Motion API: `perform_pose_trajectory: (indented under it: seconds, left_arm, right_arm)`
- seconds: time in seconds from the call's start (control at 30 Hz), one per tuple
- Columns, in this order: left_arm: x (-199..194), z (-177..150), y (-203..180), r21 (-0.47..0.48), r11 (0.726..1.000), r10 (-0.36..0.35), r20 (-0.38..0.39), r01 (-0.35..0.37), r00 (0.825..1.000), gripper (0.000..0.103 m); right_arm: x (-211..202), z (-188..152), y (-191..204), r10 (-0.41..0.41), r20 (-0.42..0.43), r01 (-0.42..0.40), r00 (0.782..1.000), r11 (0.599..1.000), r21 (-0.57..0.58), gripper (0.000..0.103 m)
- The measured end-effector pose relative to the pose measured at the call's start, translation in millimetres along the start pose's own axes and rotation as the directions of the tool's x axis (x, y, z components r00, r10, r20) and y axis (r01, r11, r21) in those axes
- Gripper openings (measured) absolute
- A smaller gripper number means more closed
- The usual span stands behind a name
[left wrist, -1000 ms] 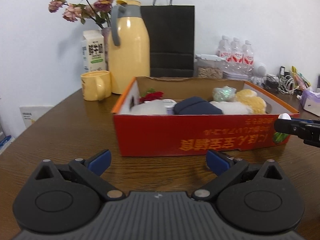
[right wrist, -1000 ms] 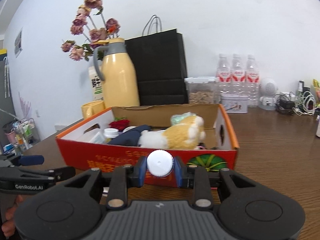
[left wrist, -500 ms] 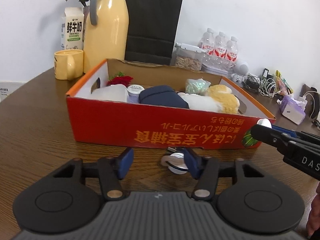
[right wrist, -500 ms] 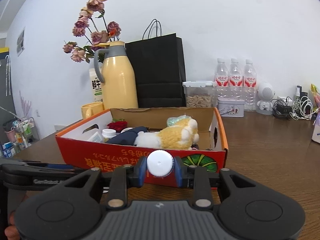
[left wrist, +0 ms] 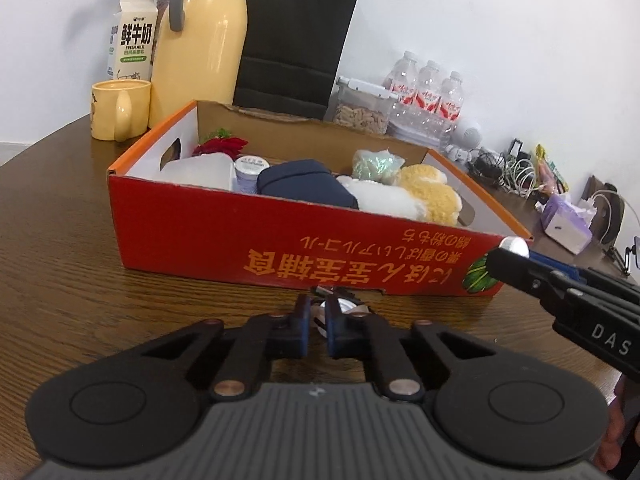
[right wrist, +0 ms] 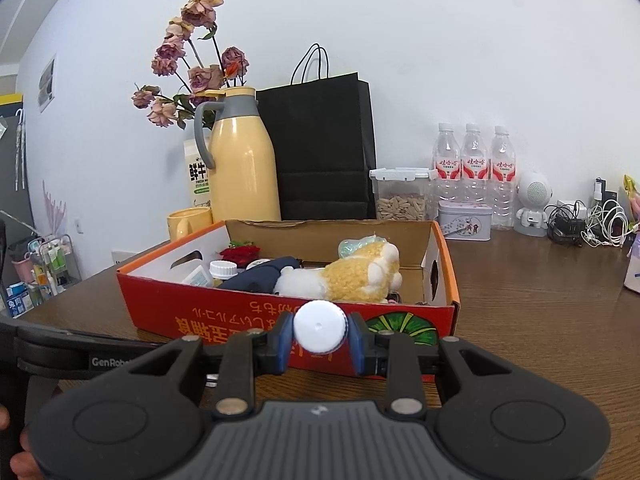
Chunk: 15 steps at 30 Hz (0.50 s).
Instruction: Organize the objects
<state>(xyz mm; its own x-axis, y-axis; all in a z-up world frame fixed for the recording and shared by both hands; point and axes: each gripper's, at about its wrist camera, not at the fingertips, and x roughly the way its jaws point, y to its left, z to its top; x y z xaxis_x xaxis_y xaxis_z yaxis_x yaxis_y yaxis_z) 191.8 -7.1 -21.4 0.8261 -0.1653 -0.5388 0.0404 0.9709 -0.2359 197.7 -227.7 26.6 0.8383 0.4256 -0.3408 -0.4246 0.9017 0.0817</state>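
Obj (left wrist: 340,307) btwn left gripper (left wrist: 316,320) pads, unclear

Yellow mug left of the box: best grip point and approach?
Take the yellow mug by its handle. The mug stands upright and the handle faces the camera in the left view, so come from the front with the claw's fingers either side of it. The thermos crowds its right side.

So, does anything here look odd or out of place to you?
Yes: the red box has its printed lettering upside down from this side, and its back flap's edge looks torn and ragged. The flowers behind the jug look dried out and drooping.
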Motion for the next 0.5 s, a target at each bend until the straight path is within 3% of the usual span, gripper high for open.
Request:
perform_pose_trajectory:
  seconds: [0.23, 0.5]
  left_arm:
    - [-5.4, -0.1, -0.4, -0.003, 1.0, -0.006, 0.025, 0.007, 1.0, 0.001]
    - [-11.7, 1.0, 2.1, -0.024, 1.0, 0.009, 0.061, -0.008, 0.998, 0.003]
  right_arm:
    - [-0.6, -0.4, -0.9, -0.002, 0.0, 0.002, 1.0, 1.0, -0.001, 0.028]
    - [-0.6, -1.2, -2.0, -0.003, -0.001, 0.003, 1.0, 1.0, 0.0, 0.028]
